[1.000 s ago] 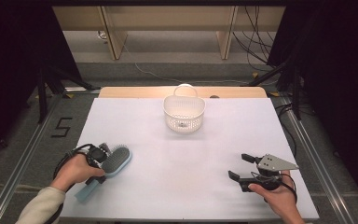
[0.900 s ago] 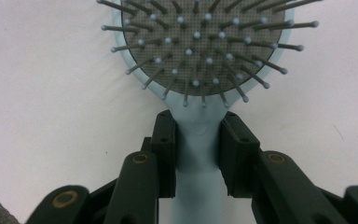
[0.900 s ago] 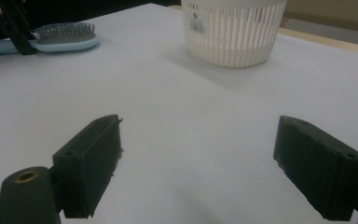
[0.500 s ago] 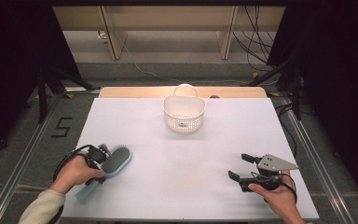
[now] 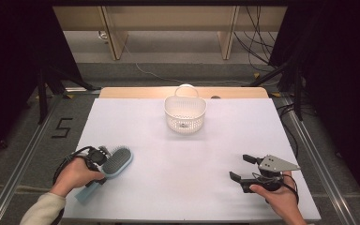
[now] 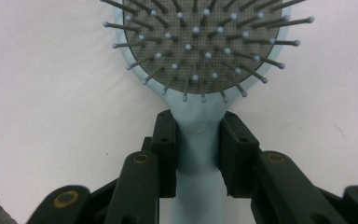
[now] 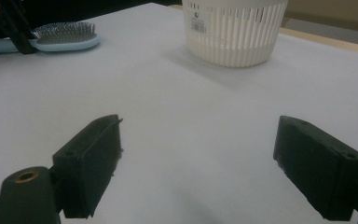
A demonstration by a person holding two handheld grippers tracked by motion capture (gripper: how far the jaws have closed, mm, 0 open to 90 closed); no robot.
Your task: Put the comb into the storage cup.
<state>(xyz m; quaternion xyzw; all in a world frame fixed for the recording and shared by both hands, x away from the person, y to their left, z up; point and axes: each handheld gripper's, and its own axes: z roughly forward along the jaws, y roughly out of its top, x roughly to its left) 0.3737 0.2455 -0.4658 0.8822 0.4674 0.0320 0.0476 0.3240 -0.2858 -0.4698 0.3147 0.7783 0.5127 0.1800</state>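
A light blue hairbrush (image 5: 114,162) with a grey bristle pad lies at the table's front left, bristles up. My left gripper (image 5: 97,159) is shut on the neck of the hairbrush (image 6: 196,135), both pads pressed against its sides just below the head. A white slatted basket (image 5: 184,114) with a handle stands at the back middle of the table. My right gripper (image 5: 242,168) rests low at the front right, open, with nothing between its jaws (image 7: 200,163). From there the basket (image 7: 235,32) shows ahead and the hairbrush (image 7: 63,37) at the far left.
The white table top (image 5: 187,164) has a wooden strip (image 5: 136,92) along its far edge. Metal rails run along both sides, and dark stands and cables sit beyond the table's corners.
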